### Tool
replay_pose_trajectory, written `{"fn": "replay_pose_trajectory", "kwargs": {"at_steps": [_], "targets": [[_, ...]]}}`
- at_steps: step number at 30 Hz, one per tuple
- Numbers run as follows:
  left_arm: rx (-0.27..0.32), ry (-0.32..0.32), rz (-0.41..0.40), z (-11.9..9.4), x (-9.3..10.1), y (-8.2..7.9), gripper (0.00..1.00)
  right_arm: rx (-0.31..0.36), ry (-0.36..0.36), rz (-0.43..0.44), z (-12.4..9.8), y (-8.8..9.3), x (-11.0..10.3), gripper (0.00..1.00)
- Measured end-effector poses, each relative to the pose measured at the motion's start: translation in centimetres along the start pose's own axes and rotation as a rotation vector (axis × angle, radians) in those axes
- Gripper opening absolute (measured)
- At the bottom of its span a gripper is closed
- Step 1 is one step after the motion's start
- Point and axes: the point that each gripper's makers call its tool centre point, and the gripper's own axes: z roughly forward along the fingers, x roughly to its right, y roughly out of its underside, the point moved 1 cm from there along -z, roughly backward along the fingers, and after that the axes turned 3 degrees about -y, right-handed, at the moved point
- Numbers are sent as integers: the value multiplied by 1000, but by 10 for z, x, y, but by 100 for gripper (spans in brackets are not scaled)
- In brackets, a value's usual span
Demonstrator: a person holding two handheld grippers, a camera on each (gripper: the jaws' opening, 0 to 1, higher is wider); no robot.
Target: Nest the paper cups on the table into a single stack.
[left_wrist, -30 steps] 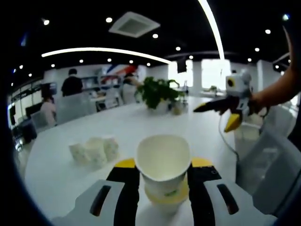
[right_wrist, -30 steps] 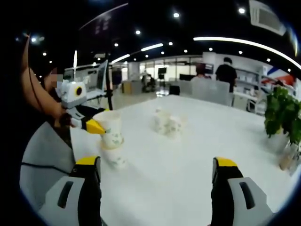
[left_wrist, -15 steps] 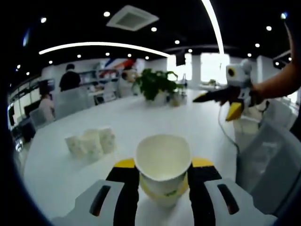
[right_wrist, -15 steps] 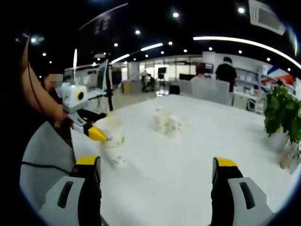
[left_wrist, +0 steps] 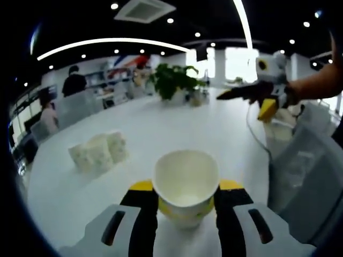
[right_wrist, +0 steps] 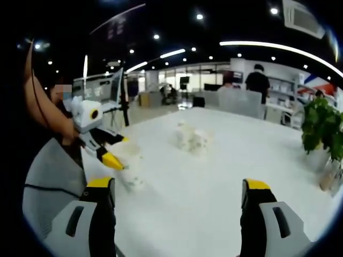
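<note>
Left gripper view: my left gripper (left_wrist: 185,206), black jaws with yellow tips, clamps a round white paper cup (left_wrist: 185,179), mouth open toward me, smooth inside, green print on its side. It sits in a second cup (left_wrist: 187,217) below; I cannot tell how deep. Glossy white table (left_wrist: 161,128). Printed cups (left_wrist: 98,152) cluster at left, touching. Right gripper (left_wrist: 252,97) hovers far right, jaws apart. Leafy plant (left_wrist: 174,80) at the far edge.

Right gripper view: my right gripper (right_wrist: 179,206), jaws wide, holding nothing. Left gripper (right_wrist: 104,152) grips the cup (right_wrist: 128,155) over the lower cup (right_wrist: 131,181) near the table's (right_wrist: 214,176) near-left edge. Cluster (right_wrist: 192,139) mid-table. Plant (right_wrist: 321,128) right.
</note>
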Motion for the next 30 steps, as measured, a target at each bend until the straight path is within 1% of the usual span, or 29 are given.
{"fn": "replay_pose_trajectory", "kwargs": {"at_steps": [5,6,7,8,9,11,13,16,17,20,24,25,28,30], "targets": [[-8,5,-11,1,-1,0,41,6,2,1,0,-2,1,96],[-13,6,-14,1,-1,0,44,6,1,2,0,-2,2,96],[-44,5,-49,2,-1,4,47,6,1,1,0,-2,1,96],[-76,7,-44,1,-2,8,49,5,0,0,0,-1,1,96],[-69,3,-24,2,-3,7,49,4,-1,-1,1,-1,1,96],[-41,4,-22,1,-6,1,51,3,-2,-1,1,0,0,96],[-24,-1,-37,-1,-10,-6,57,5,-1,0,1,-1,0,96],[-11,-5,-46,-4,-15,-13,63,6,0,1,1,-1,0,96],[2,-6,-54,-5,-17,-17,65,5,0,1,1,-1,1,96],[36,-20,-74,-12,-23,-28,71,4,0,-2,1,-1,1,96],[49,-44,-104,-21,-34,-36,82,4,7,-3,1,-2,3,96],[55,-48,-107,-23,-36,-39,84,6,8,-4,1,-3,4,96],[103,-71,-127,-35,-46,-50,87,17,14,-2,1,-8,7,97],[108,-87,-136,-41,-52,-51,89,24,21,-6,1,-10,8,97]]}}
